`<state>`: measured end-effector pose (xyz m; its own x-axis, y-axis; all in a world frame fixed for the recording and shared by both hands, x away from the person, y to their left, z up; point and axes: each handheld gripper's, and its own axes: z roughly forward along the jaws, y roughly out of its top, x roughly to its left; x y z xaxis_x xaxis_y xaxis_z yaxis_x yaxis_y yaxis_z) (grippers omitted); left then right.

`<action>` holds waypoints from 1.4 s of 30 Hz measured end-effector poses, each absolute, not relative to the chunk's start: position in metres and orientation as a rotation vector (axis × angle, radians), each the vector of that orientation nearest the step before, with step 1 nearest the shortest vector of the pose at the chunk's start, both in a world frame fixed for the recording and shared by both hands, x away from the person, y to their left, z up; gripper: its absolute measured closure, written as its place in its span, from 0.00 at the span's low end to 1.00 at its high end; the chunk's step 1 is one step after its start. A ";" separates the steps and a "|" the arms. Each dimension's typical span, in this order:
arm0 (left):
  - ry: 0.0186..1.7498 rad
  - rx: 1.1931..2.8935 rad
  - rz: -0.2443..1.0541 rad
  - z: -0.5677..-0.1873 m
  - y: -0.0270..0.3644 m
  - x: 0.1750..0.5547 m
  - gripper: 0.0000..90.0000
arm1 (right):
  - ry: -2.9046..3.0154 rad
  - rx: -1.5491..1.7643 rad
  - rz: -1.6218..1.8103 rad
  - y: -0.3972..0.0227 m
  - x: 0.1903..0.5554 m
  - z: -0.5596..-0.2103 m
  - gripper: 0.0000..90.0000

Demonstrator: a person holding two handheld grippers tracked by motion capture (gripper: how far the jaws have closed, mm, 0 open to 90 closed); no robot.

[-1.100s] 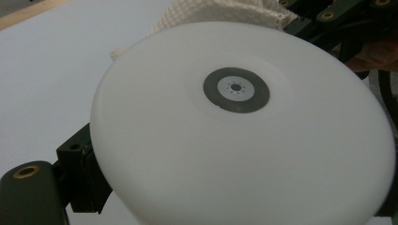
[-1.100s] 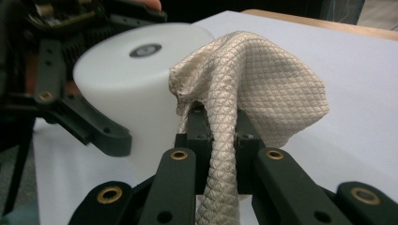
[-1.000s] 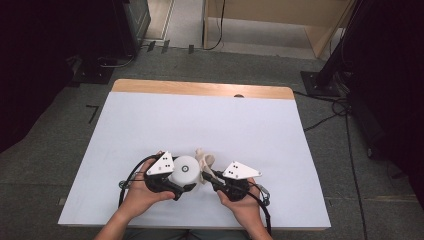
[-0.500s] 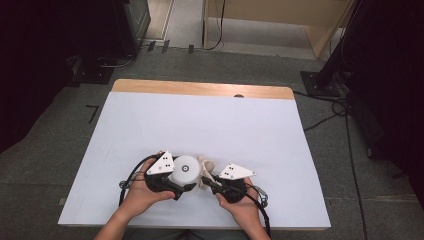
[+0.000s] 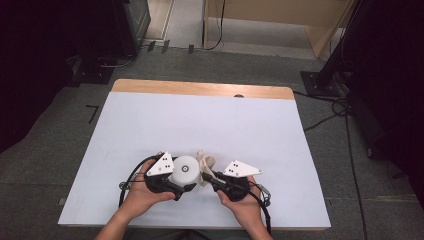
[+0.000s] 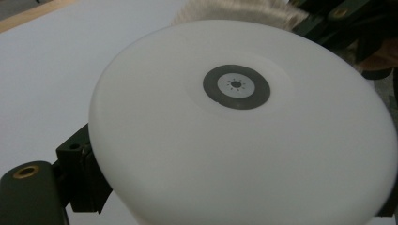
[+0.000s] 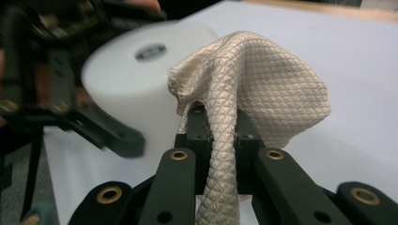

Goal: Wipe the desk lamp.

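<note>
A white cylinder [image 5: 184,170] with a grey round mark [image 6: 236,86] on its top face stands near the table's front edge. My left gripper [image 5: 183,176] is shut on it, one jaw on each side of its wall. A beige quilted cloth [image 5: 206,162] hangs bunched from my right gripper [image 5: 204,176], which is shut on it. In the right gripper view the cloth [image 7: 253,79] rises between the black jaws of that gripper [image 7: 218,126] and rests against the side of the cylinder [image 7: 126,79]. A hand holds each gripper.
A white sheet [image 5: 200,120] covers the table, with a bare wooden strip [image 5: 200,89] along the far edge. Cables [image 5: 127,180] trail from both grippers at the front edge. Grey floor, dark stands and cables surround the table.
The right gripper with the cloth has shifted slightly to the right beside the cylinder. The left gripper and the cylinder have stayed in place.
</note>
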<state>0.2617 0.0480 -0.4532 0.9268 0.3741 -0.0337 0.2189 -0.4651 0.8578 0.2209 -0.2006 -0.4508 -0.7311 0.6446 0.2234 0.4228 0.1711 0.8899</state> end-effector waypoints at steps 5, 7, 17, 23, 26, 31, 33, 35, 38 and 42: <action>0.426 2.069 0.194 -0.454 0.048 0.262 0.09 | 2.199 0.995 1.621 -0.201 0.215 -0.438 0.91; 0.426 2.067 0.194 -0.454 0.048 0.261 0.09 | 2.205 0.995 1.617 -0.201 0.216 -0.439 0.91; 0.427 2.072 0.197 -0.454 0.048 0.261 0.09 | 2.280 1.095 1.567 -0.200 0.224 -0.466 0.91; 0.428 2.074 0.201 -0.454 0.048 0.261 0.09 | 2.321 1.153 1.513 -0.197 0.227 -0.481 0.91; 0.429 2.075 0.202 -0.454 0.047 0.261 0.09 | 2.339 1.178 1.489 -0.196 0.229 -0.486 0.92; 0.427 2.077 0.206 -0.454 0.047 0.261 0.09 | 2.360 1.198 1.471 -0.195 0.231 -0.491 0.91; 0.431 2.076 0.211 -0.454 0.047 0.260 0.09 | 2.358 1.193 1.466 -0.195 0.231 -0.491 0.91; 0.433 2.078 0.221 -0.453 0.046 0.259 0.09 | 2.355 1.182 1.453 -0.195 0.231 -0.491 0.91; 0.429 2.075 0.227 -0.453 0.045 0.259 0.09 | 2.353 1.180 1.441 -0.194 0.230 -0.488 0.91; 0.431 2.069 0.248 -0.453 0.044 0.261 0.10 | 2.321 1.174 1.452 -0.194 0.231 -0.485 0.91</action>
